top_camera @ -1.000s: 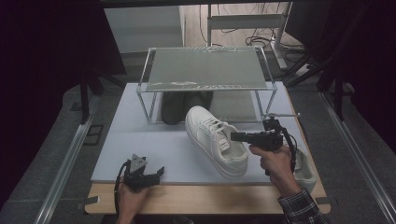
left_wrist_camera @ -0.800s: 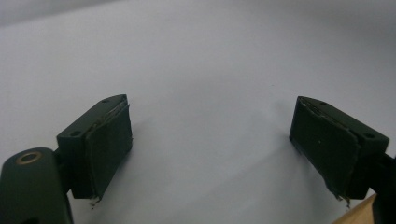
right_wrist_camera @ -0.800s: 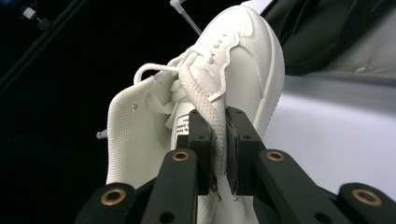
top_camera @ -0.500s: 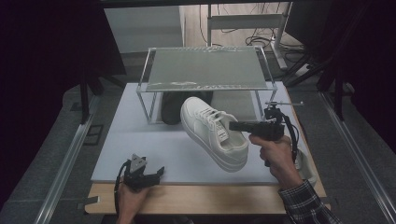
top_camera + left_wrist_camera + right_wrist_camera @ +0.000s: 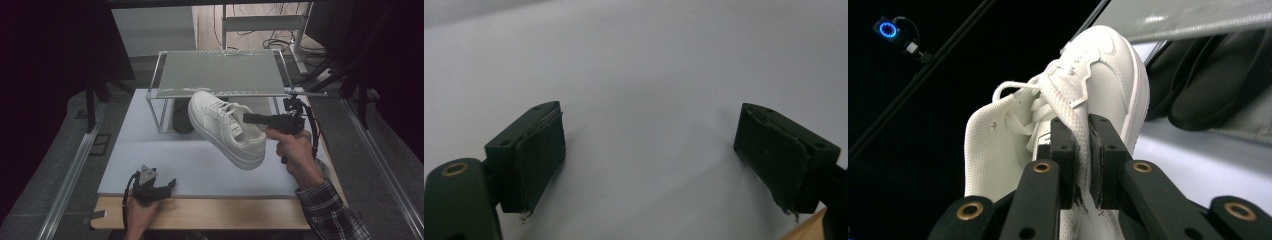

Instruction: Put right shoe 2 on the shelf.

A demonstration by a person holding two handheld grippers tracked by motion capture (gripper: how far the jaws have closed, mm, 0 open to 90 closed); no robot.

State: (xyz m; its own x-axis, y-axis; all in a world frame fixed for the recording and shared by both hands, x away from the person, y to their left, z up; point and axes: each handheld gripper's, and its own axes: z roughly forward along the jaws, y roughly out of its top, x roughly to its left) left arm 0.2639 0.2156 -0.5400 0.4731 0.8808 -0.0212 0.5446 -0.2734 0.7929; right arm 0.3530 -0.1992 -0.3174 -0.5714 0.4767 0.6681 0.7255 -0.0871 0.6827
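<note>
The bench [image 5: 150, 165], a pale grey board on a wooden top with a bare wooden strip along its near edge, is taken as the landmark. At its far end a metal-framed rack with a flat grey mesh shelf [image 5: 220, 72] is seen standing on thin legs. Under that shelf, at the far end of the bench, a dark shoe-shaped object [image 5: 182, 117] is partly seen; its detail cannot be made out from above, though in the right gripper view dark rounded forms [image 5: 1218, 85] are seen beneath the shelf edge.

A white lace-up leather sneaker [image 5: 227, 127] is held clear of the bench surface, above its centre-right part, tilted with the toe raised toward the rack and the heel lower and nearer the person. In the right gripper view the sneaker [image 5: 1088, 95] is seen from the heel side, with the toe pointing away.

The right claw [image 5: 250, 118] is held by a hand [image 5: 295, 150] in a plaid sleeve, over the right side of the bench. Its jaws are seen pressed together on the sneaker's white mesh tongue [image 5: 1080, 145].

The left claw [image 5: 167, 184] is rested low at the near left edge of the bench, gripped by the other hand [image 5: 140, 212]. In the left gripper view its jaws are spread wide, with bare bench surface [image 5: 649, 75] between them.
</note>
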